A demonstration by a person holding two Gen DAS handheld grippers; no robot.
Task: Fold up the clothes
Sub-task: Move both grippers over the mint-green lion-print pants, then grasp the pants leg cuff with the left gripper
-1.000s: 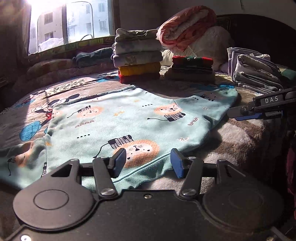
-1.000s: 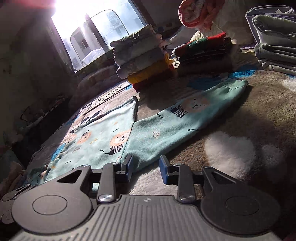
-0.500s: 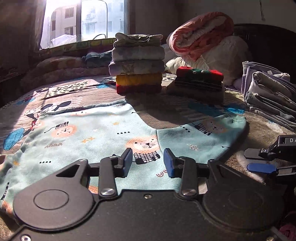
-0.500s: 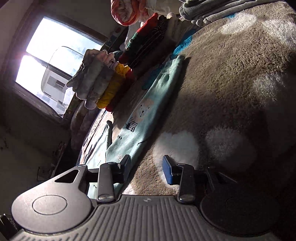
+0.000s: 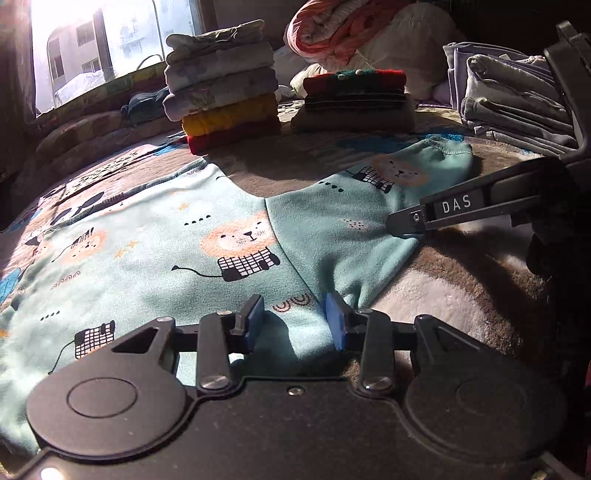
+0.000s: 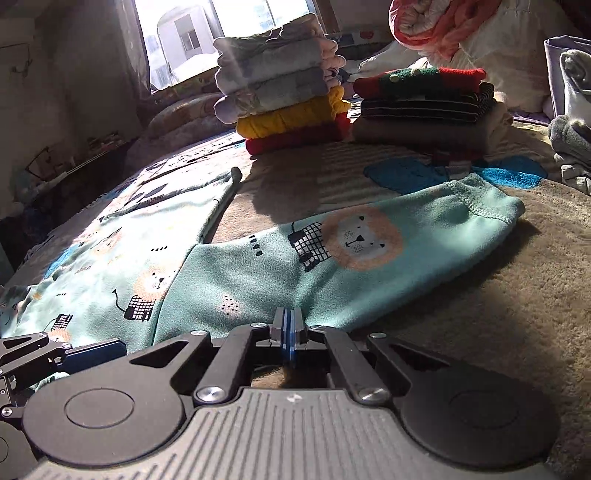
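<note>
Sleeve [image 6: 369, 258] in right tool [image 6: 291, 334] (pinch hidden from left view)

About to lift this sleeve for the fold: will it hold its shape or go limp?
Probably limp: the sleeve lies flat and puckers where the right gripper pinches it. It looks like soft fleece, so likely light and not slippery. The shirt may drag along, since the left gripper is open.

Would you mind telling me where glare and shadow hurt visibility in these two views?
Left wrist view: the window blows out white at top left, and a stack's shadow lies across the blanket above the shirt. Right wrist view: the window glares above the folded stack, while the left wall stays dim.
</note>
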